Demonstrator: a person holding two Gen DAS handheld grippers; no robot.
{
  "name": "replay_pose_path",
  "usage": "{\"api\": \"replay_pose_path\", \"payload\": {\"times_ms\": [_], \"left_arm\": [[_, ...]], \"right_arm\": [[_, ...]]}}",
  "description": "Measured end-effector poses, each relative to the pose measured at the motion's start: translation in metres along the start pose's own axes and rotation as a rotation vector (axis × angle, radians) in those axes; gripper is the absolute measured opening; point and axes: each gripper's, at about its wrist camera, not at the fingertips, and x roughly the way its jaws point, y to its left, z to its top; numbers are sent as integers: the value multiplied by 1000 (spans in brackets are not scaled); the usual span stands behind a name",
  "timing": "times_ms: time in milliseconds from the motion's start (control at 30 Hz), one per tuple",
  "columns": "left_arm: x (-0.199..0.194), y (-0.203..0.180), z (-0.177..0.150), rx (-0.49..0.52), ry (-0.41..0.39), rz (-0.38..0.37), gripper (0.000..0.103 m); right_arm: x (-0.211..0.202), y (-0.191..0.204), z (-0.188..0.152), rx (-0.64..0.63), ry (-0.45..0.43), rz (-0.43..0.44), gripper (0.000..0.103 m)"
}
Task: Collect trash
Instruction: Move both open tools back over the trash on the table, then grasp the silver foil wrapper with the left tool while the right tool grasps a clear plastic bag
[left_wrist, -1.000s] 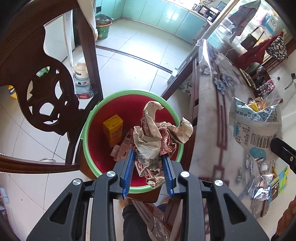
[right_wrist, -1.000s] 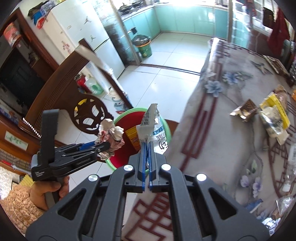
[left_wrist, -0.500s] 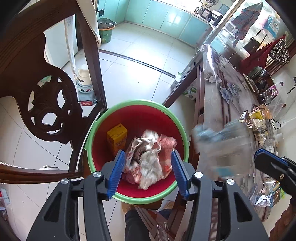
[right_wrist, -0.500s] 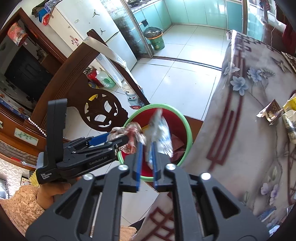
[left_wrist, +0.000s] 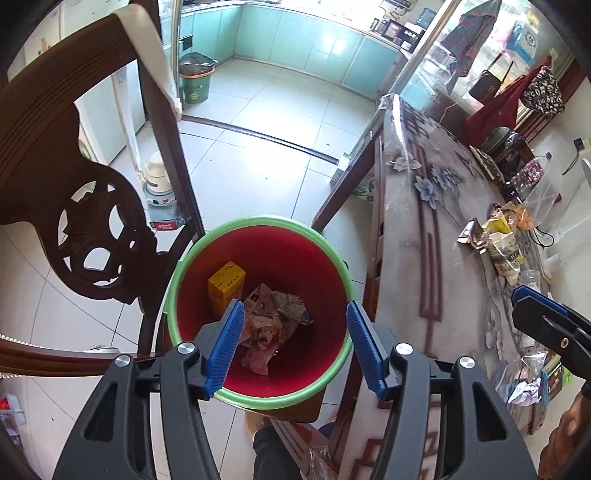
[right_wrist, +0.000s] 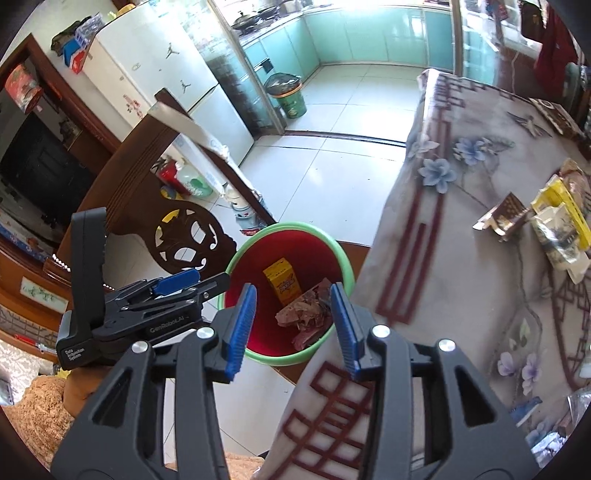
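Both wads you held now lie in the red bin (left_wrist: 280, 258), crumpled wrappers (left_wrist: 271, 317) at the yellow box's (left_wrist: 226, 284) four o'clock. Your left gripper (left_wrist: 293, 345) and right gripper (right_wrist: 293, 325) have just been opening; nothing sits between either pair of jaws.

Both tools same build: matte black plastic frames with triangular cutouts, round silver screws at the pivots, ribbed blue pads on the inner finger faces. Left tool (left_wrist: 293, 347), right tool (right_wrist: 293, 325). Seen side-on from the right wrist camera, the left tool carries white "GenRoboAI" lettering, a small white label block and a blue lever. Fuzzy tan sleeve (right_wrist: 33, 410) on the left arm.
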Motion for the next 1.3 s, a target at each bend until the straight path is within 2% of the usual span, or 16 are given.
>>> {"api": "replay_pose_path", "payload": {"times_ms": [133,267,467,567,667,700,833,933,1033,1100,1133,1300], "left_arm": [[-3,-18,0,43,0,-16,55],[-6,-41,1,81,-7,-44,55],[-1,-89,-8,180,16,-115,56],[7,-122,-19,246,51,-163,56],[12,-159,-33,311,79,-195,56],[12,-172,-38,331,85,-205,56],[5,-215,-62,376,78,-227,62],[4,-249,-87,381,97,-226,62],[8,-285,-114,378,138,-245,62],[11,-310,-132,385,153,-257,62],[12,-322,-141,385,163,-271,63],[20,-379,-176,387,210,-335,63]], "right_arm": [[-17,-16,-7,24,-33,-36,41],[-39,-45,-20,67,-64,-112,43],[-85,-120,-60,213,-93,-279,44],[-116,-168,-87,331,-110,-368,45],[-145,-208,-115,403,-109,-449,59],[-153,-223,-125,425,-105,-472,59],[-156,-266,-151,471,-69,-482,59],[-144,-288,-161,449,-26,-447,58],[-129,-306,-169,427,25,-398,36],[-123,-315,-174,416,54,-345,8],[-123,-318,-173,406,54,-329,4],[-154,-329,-166,334,-11,-278,3]]}}
